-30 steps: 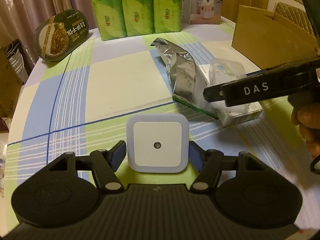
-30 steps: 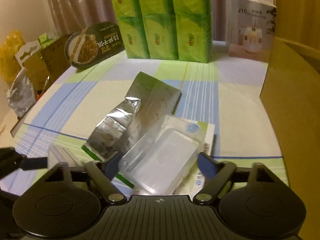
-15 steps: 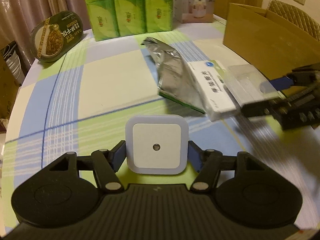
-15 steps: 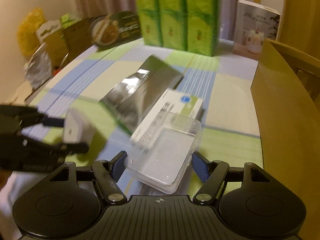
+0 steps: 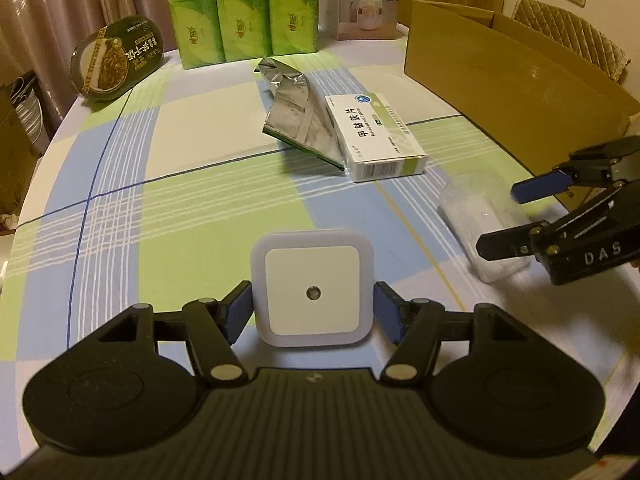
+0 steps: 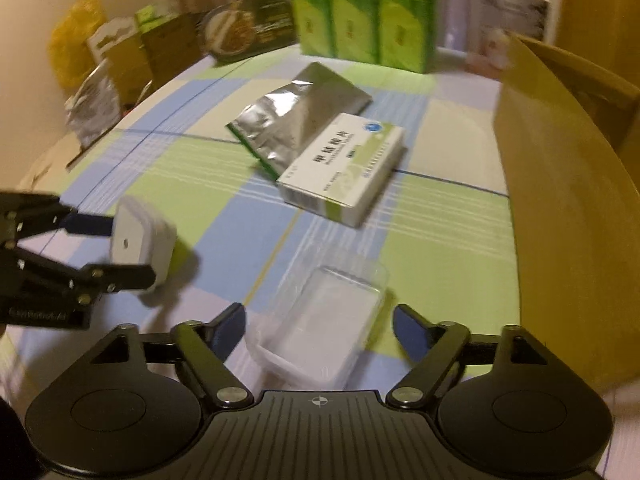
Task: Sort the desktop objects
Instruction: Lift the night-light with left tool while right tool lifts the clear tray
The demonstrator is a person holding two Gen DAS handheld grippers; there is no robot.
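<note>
My left gripper (image 5: 312,314) is shut on a white square night light (image 5: 312,288), held above the checked tablecloth; the right wrist view shows this night light (image 6: 136,236) at the left in the left gripper (image 6: 120,244). A clear plastic case (image 6: 328,320) lies on the cloth between the jaws of my right gripper (image 6: 320,330). Those jaws are opening, and a gap shows on each side of the case. In the left wrist view the right gripper (image 5: 516,216) reaches in from the right over the clear case (image 5: 476,220).
A white medicine box (image 5: 376,136) overlaps a silver foil pouch (image 5: 296,116) mid-table. An open cardboard box (image 5: 500,80) stands at the right. Green tissue packs (image 5: 244,12), a humidifier carton (image 5: 360,0) and an oval noodle bowl (image 5: 116,64) line the back.
The right gripper carried the clear case off the medicine box, set it on the cloth nearer the cardboard box, and its jaws widened. The left gripper shifted sideways, still holding the night light.
</note>
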